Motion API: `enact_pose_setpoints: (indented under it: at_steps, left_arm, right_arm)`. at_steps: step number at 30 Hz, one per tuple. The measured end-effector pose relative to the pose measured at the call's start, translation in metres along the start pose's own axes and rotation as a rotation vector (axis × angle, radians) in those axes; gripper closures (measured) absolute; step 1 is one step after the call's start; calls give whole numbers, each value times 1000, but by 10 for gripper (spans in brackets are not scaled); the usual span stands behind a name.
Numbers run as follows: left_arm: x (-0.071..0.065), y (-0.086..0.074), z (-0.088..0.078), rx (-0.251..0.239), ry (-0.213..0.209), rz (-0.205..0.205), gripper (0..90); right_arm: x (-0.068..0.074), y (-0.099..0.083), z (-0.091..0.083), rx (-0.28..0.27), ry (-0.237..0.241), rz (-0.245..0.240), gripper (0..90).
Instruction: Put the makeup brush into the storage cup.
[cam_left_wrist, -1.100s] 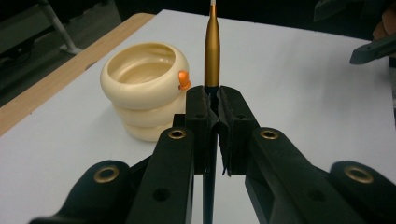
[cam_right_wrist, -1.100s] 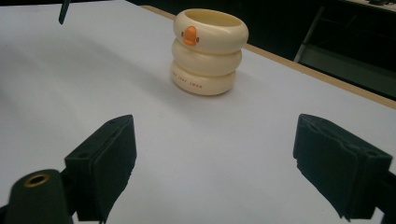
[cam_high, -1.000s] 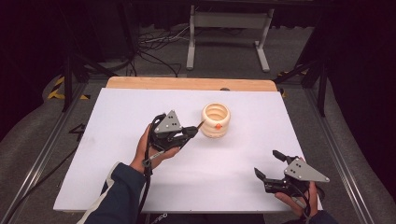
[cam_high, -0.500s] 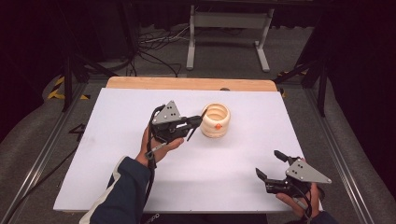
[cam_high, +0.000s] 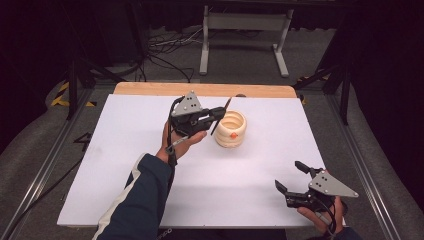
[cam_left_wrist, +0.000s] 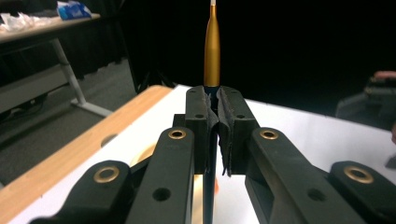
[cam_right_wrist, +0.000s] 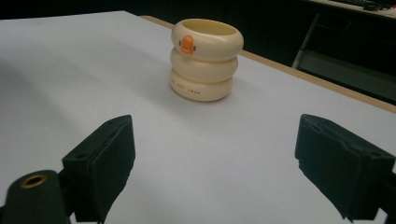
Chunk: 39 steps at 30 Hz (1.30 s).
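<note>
A cream ringed cup (cam_high: 231, 129) with an orange beak mark stands upright at the back middle of the white table top (cam_high: 115, 165). My left gripper (cam_high: 218, 114) hovers just left of the cup, shut on a thin dark pen (cam_high: 220, 116) that stands tilted beside the rim. In the left gripper view the pen's gold end (cam_left_wrist: 211, 51) rises above the shut pads (cam_left_wrist: 201, 116). My right gripper (cam_high: 290, 176) rests at the front right corner, open with nothing between its jaws. From there the cup (cam_right_wrist: 205, 59) stands well ahead of the open right gripper (cam_right_wrist: 215, 140).
A wooden strip (cam_high: 150, 89) borders the table's far edge. Beyond it, cables and a metal stand (cam_high: 240, 30) sit on the dark floor. Metal rails (cam_high: 365, 165) run along both sides of the table.
My left hand has risen and moved away from the person toward the cup, carrying the pen, which now stands closer to the rim. The right gripper has stayed put.
</note>
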<state>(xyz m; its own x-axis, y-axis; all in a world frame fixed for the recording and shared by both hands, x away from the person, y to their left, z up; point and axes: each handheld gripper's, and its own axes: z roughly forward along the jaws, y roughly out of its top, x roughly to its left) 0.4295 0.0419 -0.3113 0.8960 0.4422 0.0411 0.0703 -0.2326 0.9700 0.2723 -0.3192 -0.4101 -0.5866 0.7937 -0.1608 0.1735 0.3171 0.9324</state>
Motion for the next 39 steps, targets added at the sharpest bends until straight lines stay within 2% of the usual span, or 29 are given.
enact_pose_setpoints:
  at_steps: [5, 8, 10, 15, 17, 20, 21, 26, 36, 39]
  left_arm:
    - [4, 6, 11, -26, 4, -3, 831]
    - [6, 10, 19, -52, -16, -18, 831]
    - [7, 11, 24, -57, -8, -12, 831]
    - [12, 9, 34, -89, -24, -25, 831]
    - [15, 7, 39, -106, -33, -46, 831]
    - [17, 4, 45, -109, -26, -35, 831]
    - [18, 2, 48, -108, -39, -43, 831]
    - [26, -10, 59, -106, -25, -66, 831]
    - [34, -24, 75, -92, -30, -66, 831]
    - [35, -30, 77, -91, -30, -84, 830]
  right_arm:
    - [0, 0, 0, -5, -2, 1, 128]
    - [0, 0, 0, -4, 1, 2, 128]
    - [0, 0, 0, -4, 5, -1, 128]
    - [0, 0, 0, -5, 2, 4, 128]
    - [0, 0, 0, -8, 2, 0, 128]
    - [-1, 0, 0, -7, 3, 6, 129]
    - [-1, 0, 0, -7, 3, 6, 129]
    - [-1, 0, 0, -5, 10, 1, 129]
    - [0, -1, 0, 0, 14, -1, 128]
    - [0, 0, 0, -2, 15, -9, 129]
